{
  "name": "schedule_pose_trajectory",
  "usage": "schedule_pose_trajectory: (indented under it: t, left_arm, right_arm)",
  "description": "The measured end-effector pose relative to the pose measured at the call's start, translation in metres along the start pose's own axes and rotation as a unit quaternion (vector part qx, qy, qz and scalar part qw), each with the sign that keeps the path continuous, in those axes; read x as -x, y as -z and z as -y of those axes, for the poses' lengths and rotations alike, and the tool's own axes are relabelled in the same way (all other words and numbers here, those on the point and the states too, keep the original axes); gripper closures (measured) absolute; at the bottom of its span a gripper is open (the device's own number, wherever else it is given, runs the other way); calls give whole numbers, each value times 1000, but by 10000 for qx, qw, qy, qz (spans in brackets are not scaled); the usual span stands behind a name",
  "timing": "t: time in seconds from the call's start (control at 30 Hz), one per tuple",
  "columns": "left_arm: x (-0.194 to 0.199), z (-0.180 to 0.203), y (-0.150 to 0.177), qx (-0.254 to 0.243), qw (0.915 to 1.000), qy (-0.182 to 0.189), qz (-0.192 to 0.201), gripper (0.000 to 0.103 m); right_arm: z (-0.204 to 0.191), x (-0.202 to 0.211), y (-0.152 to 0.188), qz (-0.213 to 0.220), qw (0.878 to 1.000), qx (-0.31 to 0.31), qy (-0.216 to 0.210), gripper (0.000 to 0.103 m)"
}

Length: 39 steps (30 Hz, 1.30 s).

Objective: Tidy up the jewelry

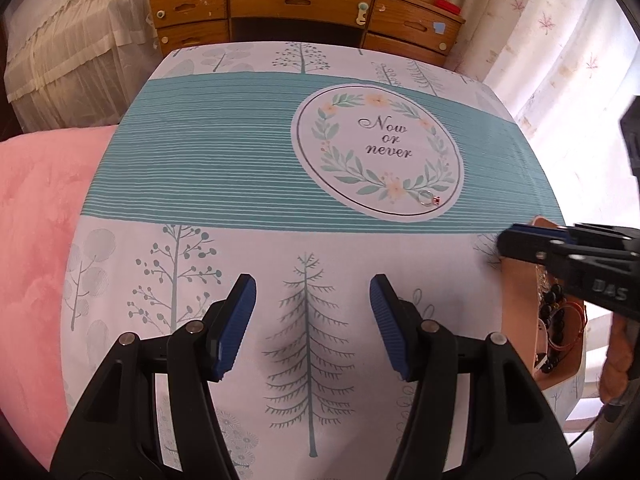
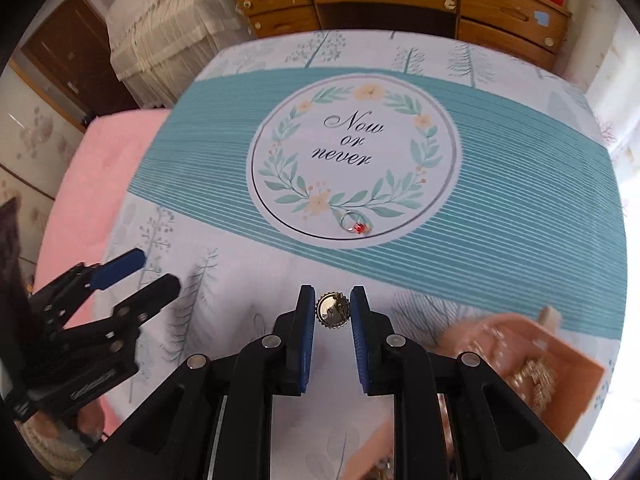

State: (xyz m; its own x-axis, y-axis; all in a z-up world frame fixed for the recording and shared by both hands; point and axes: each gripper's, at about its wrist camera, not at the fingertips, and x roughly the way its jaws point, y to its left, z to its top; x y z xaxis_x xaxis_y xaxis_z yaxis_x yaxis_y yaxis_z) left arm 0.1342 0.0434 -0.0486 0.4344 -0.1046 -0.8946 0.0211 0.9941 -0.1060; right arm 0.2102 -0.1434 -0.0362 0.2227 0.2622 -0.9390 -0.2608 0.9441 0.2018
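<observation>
A silver ring with a red stone lies on the printed "Now or never" circle of the tablecloth; it also shows in the right wrist view. My right gripper is shut on a small round gold brooch and holds it above the cloth, near a pink jewelry tray. My right gripper shows at the right edge of the left wrist view, over the tray with dark beads and a red cord. My left gripper is open and empty over the tree print; it also shows in the right wrist view.
The table has a teal and white cloth. A pink blanket lies to the left. A wooden desk with drawers stands behind the table. Curtains hang on the right.
</observation>
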Motion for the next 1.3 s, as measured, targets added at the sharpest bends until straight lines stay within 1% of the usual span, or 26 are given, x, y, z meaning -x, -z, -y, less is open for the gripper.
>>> schedule_pose_trajectory:
  t: [0.13, 0.23, 0.33, 0.43, 0.57, 0.63, 0.67, 0.73, 0.8, 0.9, 1.0, 1.07, 1.13, 1.2, 1.27, 1.3]
  left_arm:
    - [7, 14, -2, -175, 9998, 48, 59, 47]
    - [10, 26, -5, -280, 9994, 167, 80, 47]
    - [11, 40, -10, -425, 9988, 228, 105, 47]
    - [9, 52, -15, -563, 9980, 291, 78, 47]
    - [5, 65, -20, -651, 9972, 367, -10, 47]
    - [1, 67, -24, -637, 9971, 411, -74, 47]
    - [0, 68, -26, -628, 9970, 431, -97, 47]
    - [-4, 70, -30, -576, 9971, 476, -162, 47]
    - [-7, 71, -37, -472, 9972, 530, -248, 47]
    - [-19, 74, -52, -174, 9971, 576, -474, 47]
    - [-36, 74, -69, 258, 9955, 473, -777, 47]
    - [-49, 74, -79, 592, 9920, 555, -971, 47]
    - [-63, 73, -87, 945, 9866, 634, -1169, 47]
    - [-78, 73, -91, 1236, 9808, 595, -1385, 47]
    - [-89, 74, -94, 1423, 9763, 564, -1530, 49]
    - [-93, 74, -94, 1451, 9756, 531, -1558, 50]
  right_arm:
    - [17, 44, 28, 330, 9989, -256, -198, 85]
    - [36, 70, 49, 445, 9971, -517, -352, 85]
    - [56, 88, 68, 499, 9954, -744, -346, 85]
    - [75, 93, 81, 424, 9936, -964, -417, 85]
    - [97, 88, 92, 205, 9899, -1274, -583, 85]
    - [105, 83, 93, 119, 9859, -1487, -761, 78]
    - [110, 82, 94, 125, 9840, -1575, -826, 73]
    - [114, 81, 95, 203, 9822, -1655, -867, 72]
    - [118, 83, 96, 299, 9811, -1680, -909, 72]
    - [118, 86, 96, 388, 9800, -1700, -958, 72]
    - [116, 85, 95, 445, 9802, -1679, -952, 72]
    - [114, 83, 94, 458, 9792, -1704, -1007, 72]
    - [112, 78, 92, 458, 9788, -1715, -1023, 72]
    - [109, 76, 92, 459, 9790, -1692, -1038, 72]
    - [107, 74, 92, 458, 9793, -1664, -1058, 72]
    - [106, 73, 92, 469, 9794, -1649, -1069, 72]
